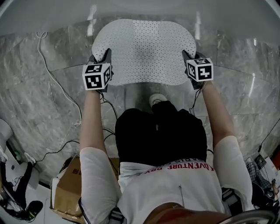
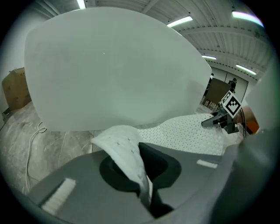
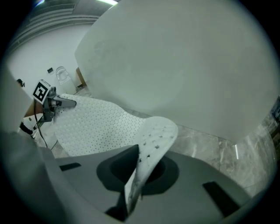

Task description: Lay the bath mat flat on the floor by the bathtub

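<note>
2 tongs, both clenched on the mat (image 1: 146, 50)! The left tongs (image 1: 106, 57) pinch its left edge and the right tongs (image 1: 188, 57) its right edge, each edge curling up in the grip. The mat is spread wide just before the tub (image 1: 144, 11), above the marble floor (image 1: 39, 100). Touching the floor? Can't tell.

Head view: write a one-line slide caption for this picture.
Left gripper and right gripper clamp opposite edges of the white bath mat over the marble floor.
</note>
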Action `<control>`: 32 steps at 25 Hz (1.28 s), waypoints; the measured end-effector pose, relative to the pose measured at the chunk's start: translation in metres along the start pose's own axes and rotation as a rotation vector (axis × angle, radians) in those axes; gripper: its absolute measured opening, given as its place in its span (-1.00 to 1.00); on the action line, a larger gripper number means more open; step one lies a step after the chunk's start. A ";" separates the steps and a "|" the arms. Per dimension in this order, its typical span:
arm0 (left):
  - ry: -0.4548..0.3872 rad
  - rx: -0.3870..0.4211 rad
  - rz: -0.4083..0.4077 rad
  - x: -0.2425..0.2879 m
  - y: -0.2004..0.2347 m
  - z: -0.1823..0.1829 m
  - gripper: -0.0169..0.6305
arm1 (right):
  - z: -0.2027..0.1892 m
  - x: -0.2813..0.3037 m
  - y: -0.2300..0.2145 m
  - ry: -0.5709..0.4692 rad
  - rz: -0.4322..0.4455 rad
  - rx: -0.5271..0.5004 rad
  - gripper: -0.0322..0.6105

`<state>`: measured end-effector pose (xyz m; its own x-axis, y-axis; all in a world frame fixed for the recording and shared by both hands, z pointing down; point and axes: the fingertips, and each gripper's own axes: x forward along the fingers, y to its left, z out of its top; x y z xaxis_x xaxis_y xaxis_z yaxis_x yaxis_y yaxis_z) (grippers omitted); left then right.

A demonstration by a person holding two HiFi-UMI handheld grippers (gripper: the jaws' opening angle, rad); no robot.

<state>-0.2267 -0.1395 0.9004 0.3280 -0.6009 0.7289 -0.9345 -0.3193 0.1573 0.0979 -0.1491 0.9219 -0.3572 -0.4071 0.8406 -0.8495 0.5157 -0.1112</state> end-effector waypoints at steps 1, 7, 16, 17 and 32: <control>0.010 -0.002 0.010 0.005 0.005 -0.008 -0.89 | -0.006 0.005 -0.004 0.006 -0.012 0.008 -0.84; 0.086 0.033 0.061 0.021 0.024 -0.054 -0.87 | -0.033 0.022 -0.018 0.028 -0.076 0.057 -0.84; -0.028 -0.058 0.235 0.000 0.060 -0.045 0.14 | -0.026 0.021 -0.045 -0.047 -0.223 0.073 -0.22; -0.036 -0.063 0.239 -0.003 0.061 -0.041 0.14 | -0.024 0.021 -0.044 -0.053 -0.219 0.080 -0.22; -0.103 -0.134 0.092 -0.134 -0.041 0.105 -0.91 | 0.108 -0.150 0.045 -0.208 -0.085 0.010 -0.87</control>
<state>-0.2180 -0.1227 0.7266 0.2461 -0.6974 0.6731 -0.9691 -0.1629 0.1855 0.0708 -0.1465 0.7337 -0.3556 -0.5964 0.7196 -0.8835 0.4656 -0.0507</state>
